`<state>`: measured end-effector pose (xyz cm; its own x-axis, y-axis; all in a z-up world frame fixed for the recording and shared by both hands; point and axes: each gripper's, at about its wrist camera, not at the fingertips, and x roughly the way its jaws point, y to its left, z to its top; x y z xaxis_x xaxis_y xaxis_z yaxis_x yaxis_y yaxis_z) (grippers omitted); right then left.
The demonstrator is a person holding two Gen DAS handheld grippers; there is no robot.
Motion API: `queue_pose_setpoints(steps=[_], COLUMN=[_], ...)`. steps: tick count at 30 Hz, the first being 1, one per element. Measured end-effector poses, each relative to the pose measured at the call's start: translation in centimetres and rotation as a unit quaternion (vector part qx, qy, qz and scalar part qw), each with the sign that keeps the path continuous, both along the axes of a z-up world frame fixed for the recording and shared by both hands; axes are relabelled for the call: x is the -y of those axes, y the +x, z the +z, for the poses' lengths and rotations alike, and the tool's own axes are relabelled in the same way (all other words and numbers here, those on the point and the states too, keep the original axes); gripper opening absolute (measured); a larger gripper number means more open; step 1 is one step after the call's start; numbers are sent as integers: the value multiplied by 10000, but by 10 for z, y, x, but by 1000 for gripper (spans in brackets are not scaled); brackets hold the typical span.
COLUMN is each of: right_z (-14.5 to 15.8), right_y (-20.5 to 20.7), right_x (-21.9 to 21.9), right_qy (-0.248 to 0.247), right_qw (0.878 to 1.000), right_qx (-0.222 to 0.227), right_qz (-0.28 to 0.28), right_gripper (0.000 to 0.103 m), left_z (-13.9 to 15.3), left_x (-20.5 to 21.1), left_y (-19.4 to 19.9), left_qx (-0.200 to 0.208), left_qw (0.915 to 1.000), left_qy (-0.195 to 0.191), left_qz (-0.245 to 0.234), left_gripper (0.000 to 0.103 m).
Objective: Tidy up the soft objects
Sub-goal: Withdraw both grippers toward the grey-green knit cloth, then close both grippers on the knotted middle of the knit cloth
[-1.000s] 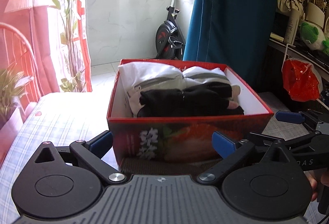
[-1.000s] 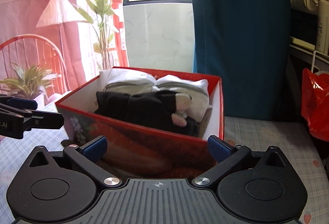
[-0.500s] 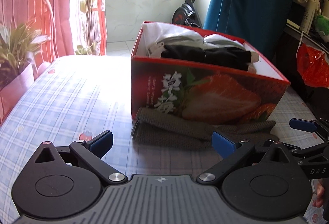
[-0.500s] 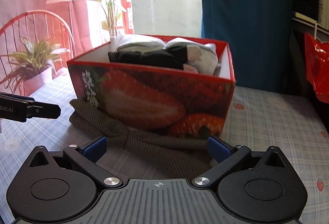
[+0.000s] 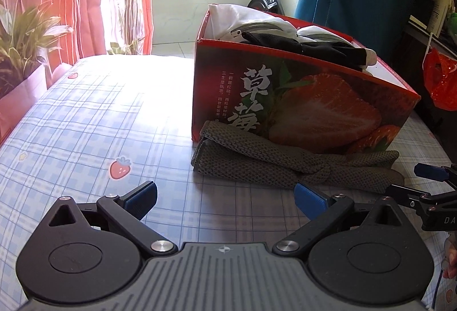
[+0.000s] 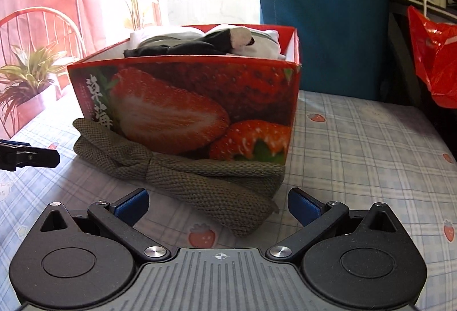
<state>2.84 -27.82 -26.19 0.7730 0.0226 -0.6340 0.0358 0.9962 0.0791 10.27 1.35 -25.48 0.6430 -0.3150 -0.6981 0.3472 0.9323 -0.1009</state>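
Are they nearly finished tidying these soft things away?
Mostly. White and black garments already lie in the strawberry box. Nothing is in hand: the left hand-held gripper and right hand-held gripper are open. The olive knitted piece is left outside.

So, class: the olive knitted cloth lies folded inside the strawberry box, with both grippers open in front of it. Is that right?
Not quite. The olive knitted cloth lies on the bedsheet against the foot of the strawberry box, not inside it, as the right wrist view shows. Both the left gripper and right gripper are open.
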Motion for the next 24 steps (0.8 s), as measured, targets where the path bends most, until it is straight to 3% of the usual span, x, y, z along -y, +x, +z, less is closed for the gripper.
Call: queue_pose_setpoints(steps=[13,24], right_z=[-7,-27], right_y=[33,53], right_x=[15,22], right_qy=[125,320], right_qw=[9993,9987], right_qx=[180,26], right_qz=[-303,-403], right_gripper=[101,89], left_z=[-12,-30], left_x=[15,35], left_y=[48,82], left_qx=[-54,-295], left_qw=[9998,9994], left_qy=[-163,-113], left_qz=[112,105], left_gripper=[94,87])
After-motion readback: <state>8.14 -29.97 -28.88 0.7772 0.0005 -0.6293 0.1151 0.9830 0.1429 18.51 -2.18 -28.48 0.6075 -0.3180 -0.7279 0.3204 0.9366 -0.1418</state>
